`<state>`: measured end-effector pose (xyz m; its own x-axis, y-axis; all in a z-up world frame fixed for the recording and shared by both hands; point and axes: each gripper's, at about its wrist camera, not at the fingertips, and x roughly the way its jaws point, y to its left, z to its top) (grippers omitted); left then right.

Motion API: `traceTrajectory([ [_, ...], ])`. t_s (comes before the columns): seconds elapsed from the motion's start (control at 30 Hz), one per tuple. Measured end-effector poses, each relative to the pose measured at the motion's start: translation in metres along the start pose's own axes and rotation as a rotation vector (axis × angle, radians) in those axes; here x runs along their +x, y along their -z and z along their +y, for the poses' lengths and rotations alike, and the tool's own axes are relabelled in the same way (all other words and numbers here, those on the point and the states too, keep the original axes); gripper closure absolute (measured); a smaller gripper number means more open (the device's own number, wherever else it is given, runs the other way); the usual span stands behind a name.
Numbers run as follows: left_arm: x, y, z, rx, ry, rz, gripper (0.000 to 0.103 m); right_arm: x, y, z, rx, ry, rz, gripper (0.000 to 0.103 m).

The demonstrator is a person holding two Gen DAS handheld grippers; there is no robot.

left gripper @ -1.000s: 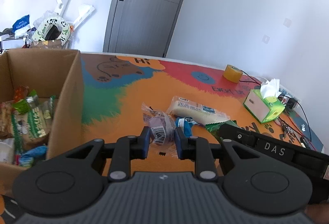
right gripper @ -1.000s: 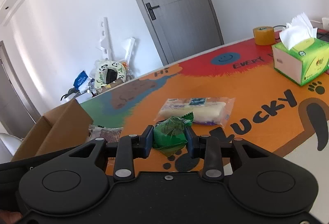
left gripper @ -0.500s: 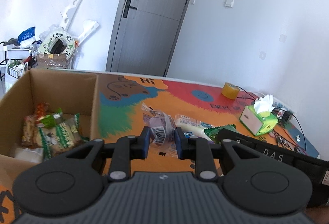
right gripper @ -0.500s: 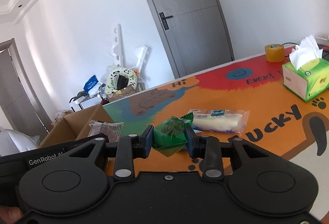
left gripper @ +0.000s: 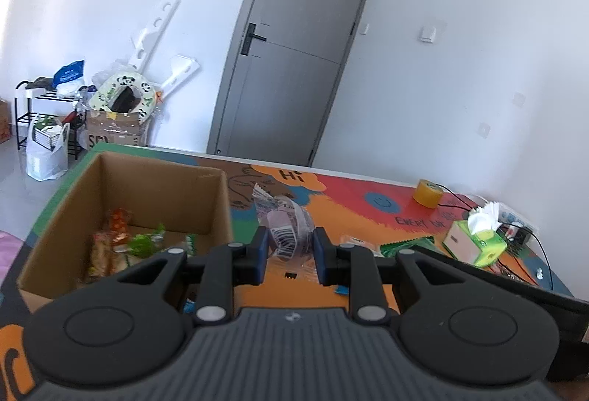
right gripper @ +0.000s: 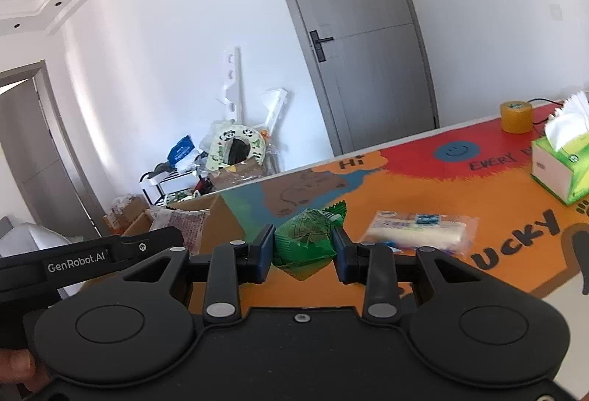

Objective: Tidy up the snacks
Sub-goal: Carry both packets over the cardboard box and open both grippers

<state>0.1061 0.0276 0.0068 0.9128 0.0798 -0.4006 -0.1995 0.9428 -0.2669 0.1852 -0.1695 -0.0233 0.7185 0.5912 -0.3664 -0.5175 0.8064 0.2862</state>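
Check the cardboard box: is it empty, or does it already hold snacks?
Partly filled. The open cardboard box shows several snack packets on its floor, with bare cardboard walls above them.

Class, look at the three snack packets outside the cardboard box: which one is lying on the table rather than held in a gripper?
The long white packet lies flat on the table; the green packet and the clear barcoded packet are each held.
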Motion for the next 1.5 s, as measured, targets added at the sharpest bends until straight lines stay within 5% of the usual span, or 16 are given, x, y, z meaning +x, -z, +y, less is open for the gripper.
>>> traceTrajectory([
  [0.53,-0.014,-0.029,0.063,-0.056,-0.103,-0.060,0.079,0.029,-0.016,0.045,-0.072,-0.083,0.003,0.069],
  [1.23,0.041,-0.035,0.104,-0.093,-0.117,0.023,0.079,0.087,-0.022,0.091,-0.124,-0.139,0.059,0.069],
  [1.37,0.041,-0.035,0.111,-0.116,-0.126,0.009,0.066,0.095,-0.021,0.094,-0.127,-0.138,0.073,0.069],
  [1.5,0.034,-0.036,0.120,-0.137,-0.140,-0.003,0.064,0.103,-0.021,0.098,-0.129,-0.142,0.083,0.069],
])
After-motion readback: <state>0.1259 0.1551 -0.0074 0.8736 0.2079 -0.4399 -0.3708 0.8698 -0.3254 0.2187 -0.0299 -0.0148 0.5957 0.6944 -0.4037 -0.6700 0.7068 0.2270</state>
